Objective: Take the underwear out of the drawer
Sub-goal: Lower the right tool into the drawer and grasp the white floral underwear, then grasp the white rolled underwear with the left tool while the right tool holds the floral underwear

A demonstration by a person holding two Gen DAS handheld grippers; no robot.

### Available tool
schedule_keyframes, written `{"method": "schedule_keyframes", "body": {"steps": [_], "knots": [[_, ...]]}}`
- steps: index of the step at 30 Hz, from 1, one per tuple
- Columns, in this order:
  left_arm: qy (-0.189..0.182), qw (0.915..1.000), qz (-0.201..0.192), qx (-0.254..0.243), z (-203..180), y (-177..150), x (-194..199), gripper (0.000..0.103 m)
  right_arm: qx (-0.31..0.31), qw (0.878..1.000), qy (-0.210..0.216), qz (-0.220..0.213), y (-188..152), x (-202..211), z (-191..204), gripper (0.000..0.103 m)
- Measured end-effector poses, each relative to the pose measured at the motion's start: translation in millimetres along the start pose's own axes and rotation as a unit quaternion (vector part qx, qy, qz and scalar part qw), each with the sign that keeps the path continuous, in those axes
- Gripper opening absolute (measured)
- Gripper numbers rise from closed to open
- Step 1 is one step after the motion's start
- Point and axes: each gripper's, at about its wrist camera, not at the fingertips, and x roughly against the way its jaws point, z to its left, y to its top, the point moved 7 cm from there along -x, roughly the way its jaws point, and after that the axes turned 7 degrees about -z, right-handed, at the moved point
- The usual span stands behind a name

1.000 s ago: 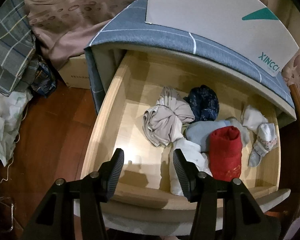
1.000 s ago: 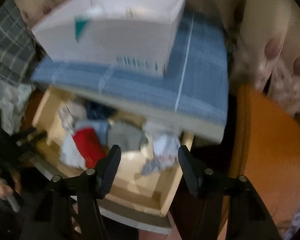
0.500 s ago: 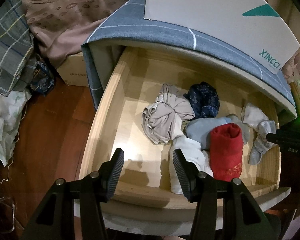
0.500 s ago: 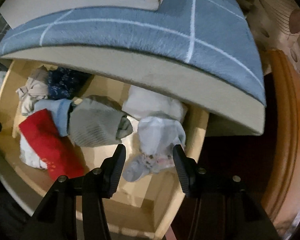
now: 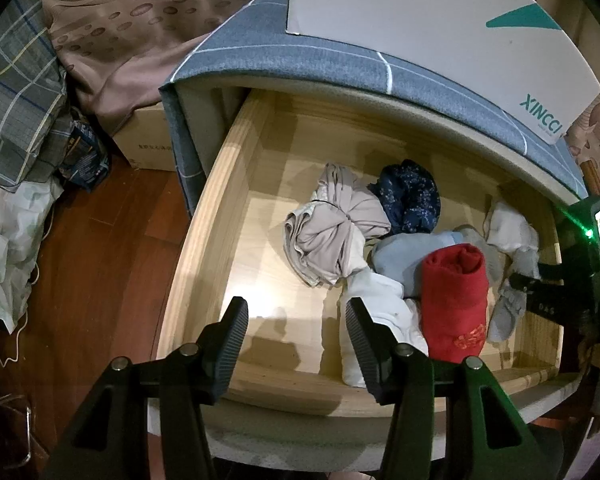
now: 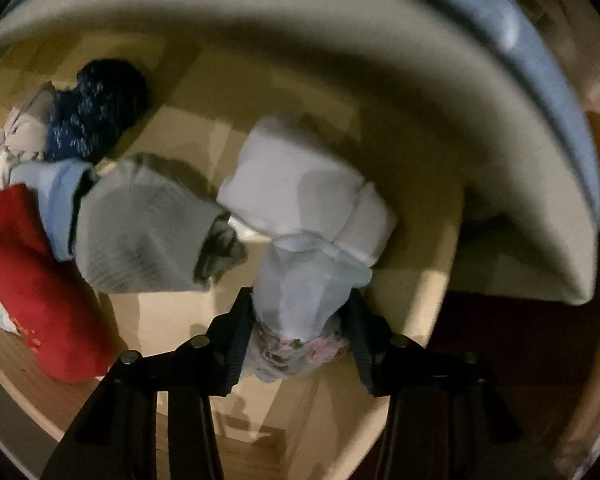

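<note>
— So what differs from a second ago?

— Mostly the right gripper [image 6: 296, 316]. It was high above the drawer [image 5: 204, 248] then; it has dropped into the drawer's right end, and its jaws have just been closing, with the pale blue underwear [image 6: 308, 296] between them.

— Is it gripped?

— The fabric fills the gap and both fingers sit against its sides, though the right wrist view is blurred, so how firmly they press is hard to tell. The piece lies on the drawer floor, touching the white bundle [image 6: 304, 184] behind it, just beside the grey roll [image 6: 140, 232].

— And the left gripper [image 5: 296, 316]?

— Unmoved, hovering over the drawer's front edge, jaws wide with nothing in them. The red roll [image 5: 454, 300] and a white piece [image 5: 376, 304] lie just to its right.

— Does its camera see the other hand?

— Yes, the right gripper now reaches in at the right edge, by the pale underwear.
</note>
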Motion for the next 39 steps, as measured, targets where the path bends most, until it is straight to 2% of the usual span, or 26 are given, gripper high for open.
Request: {"method": "schedule_keyframes", "body": {"steps": [3,11,18,26,27,28,31,33,39], "knots": [[0.001,1.0000,0.003,-0.003,-0.4,-0.9,-1.0,0.052,-0.010,1.000,0.017,0.017,-5.2,-5.1,4.6,0.033],[0.002,0.9997,0.020,-0.013,-3.5,-5.2,-4.7,0.052,-0.050,0.996,0.049,0.062,-29.5,-6.5,18.8,0.029],[-0.027,0.9974,0.054,-0.039,-19.5,-14.5,-12.5,0.052,-0.125,0.984,0.077,0.105,-62.0,-3.7,16.5,0.026],[-0.065,0.9903,0.117,-0.037,-29.5,-26.1,-26.6,0.052,-0.159,0.979,0.073,0.101,-78.6,-8.3,11.0,0.026],[-0.067,0.9897,0.121,-0.036,-30.9,-26.3,-27.7,0.052,-0.160,0.980,0.072,0.098,-96.6,-1.9,19.0,0.026],[-0.070,0.9890,0.125,-0.035,-33.0,-26.4,-29.3,0.052,-0.164,0.979,0.075,0.096,-98.7,-2.0,17.8,0.026],[-0.091,0.9851,0.145,-0.016,-39.5,-27.7,-35.4,0.052,-0.178,0.976,0.085,0.091,-108.4,0.2,16.1,0.025],[-0.109,0.9811,0.160,-0.003,-47.1,-28.7,-38.8,0.055,-0.172,0.977,0.084,0.092,-102.8,-1.9,12.9,0.026],[-0.097,0.9792,0.178,-0.001,-62.5,-27.1,-51.2,0.058,-0.170,0.978,0.085,0.091,-100.9,-3.5,15.9,0.026]]}}
